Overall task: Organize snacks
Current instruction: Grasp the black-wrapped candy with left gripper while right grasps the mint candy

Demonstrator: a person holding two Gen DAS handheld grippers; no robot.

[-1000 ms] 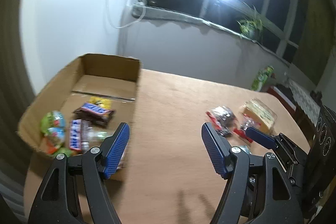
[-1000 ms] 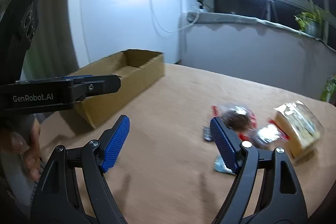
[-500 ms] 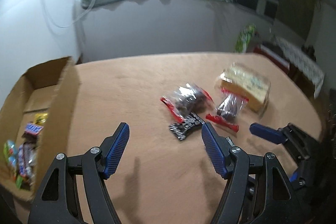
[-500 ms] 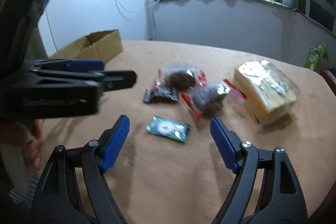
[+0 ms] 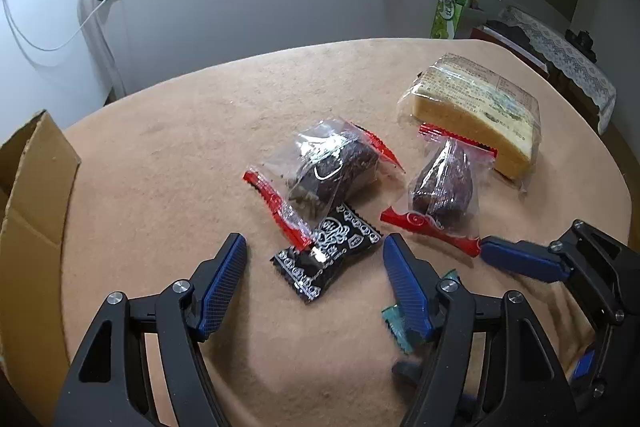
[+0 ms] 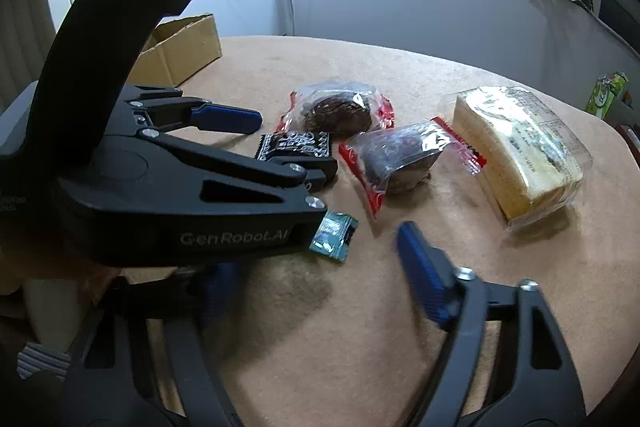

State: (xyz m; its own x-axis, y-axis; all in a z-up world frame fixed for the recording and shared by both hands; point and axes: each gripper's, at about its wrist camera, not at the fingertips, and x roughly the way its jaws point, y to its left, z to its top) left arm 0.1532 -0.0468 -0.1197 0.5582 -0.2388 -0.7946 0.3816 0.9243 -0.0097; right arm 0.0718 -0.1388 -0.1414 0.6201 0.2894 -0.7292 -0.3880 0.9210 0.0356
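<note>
The left hand-held gripper (image 5: 314,277) hangs over the black patterned packet (image 5: 327,251) on the bench (image 5: 180,147), jaws closing, pads not yet touching it. The right hand-held gripper (image 6: 312,275) is closing around the small teal packet (image 6: 334,235), seemingly still clear of it; its left finger is blurred. The cardboard box (image 6: 180,47) sits well apart.

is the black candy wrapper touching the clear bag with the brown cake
Touching. In the left wrist view the red sealed end of the clear cake bag lies over the upper corner of the black candy wrapper, with no table showing between them.
</note>
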